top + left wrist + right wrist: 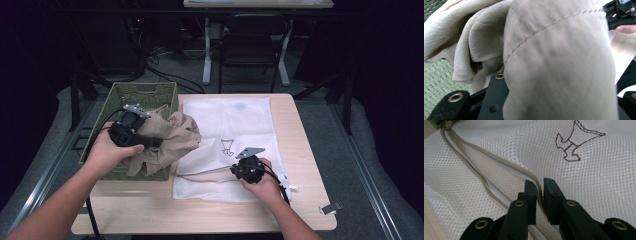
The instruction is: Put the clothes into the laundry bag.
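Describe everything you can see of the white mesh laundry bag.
The white mesh laundry bag lies flat on the wooden table, right of the green basket. It has fine netting, a beige zipper partly open along its near edge and a brown stitched emblem. The right tongs pinch its zipper edge.

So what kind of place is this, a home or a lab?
Most likely a lab or recording studio, not a home: dark surroundings, loose cables on the floor behind a small wooden table, and a metal-framed chair beside another desk. The table holds a white mesh laundry bag and a green basket.
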Available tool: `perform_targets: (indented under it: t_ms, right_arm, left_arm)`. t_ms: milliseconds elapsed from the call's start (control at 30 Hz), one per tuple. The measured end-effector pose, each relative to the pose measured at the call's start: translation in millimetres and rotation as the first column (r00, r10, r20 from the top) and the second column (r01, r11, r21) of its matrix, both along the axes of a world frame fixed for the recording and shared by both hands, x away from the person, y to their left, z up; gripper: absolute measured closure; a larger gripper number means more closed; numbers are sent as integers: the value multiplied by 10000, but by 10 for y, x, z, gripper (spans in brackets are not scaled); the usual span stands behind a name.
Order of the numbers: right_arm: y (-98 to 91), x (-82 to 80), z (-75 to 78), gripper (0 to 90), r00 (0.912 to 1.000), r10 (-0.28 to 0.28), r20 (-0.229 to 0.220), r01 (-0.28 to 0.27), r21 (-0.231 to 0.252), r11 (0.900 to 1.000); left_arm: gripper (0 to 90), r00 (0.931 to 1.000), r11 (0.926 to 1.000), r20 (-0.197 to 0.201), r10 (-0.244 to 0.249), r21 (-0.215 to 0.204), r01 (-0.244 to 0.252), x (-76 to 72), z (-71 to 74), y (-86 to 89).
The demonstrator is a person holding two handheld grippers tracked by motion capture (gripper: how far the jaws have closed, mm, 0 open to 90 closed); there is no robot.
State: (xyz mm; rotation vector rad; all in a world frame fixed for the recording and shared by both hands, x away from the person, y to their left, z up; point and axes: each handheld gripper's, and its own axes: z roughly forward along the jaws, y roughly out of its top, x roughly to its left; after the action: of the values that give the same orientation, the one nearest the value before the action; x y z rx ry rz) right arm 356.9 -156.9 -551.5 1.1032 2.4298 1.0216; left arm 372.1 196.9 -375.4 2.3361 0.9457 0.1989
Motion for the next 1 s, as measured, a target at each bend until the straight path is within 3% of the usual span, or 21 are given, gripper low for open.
perform_targets:
  t_ms: [333,1000]
  right_arm:
    - [4,18,85,830,10000,55,45,-56,158,9999]
    - [62,77,300,864,9981,549,276,-544,-201,9983]
  left_arm:
    - [630,9998,10000,200,-62,-43,63,-89,-19,-11]
    - [630,9992,9998,381,-85,-150,91,-224,-54,4]
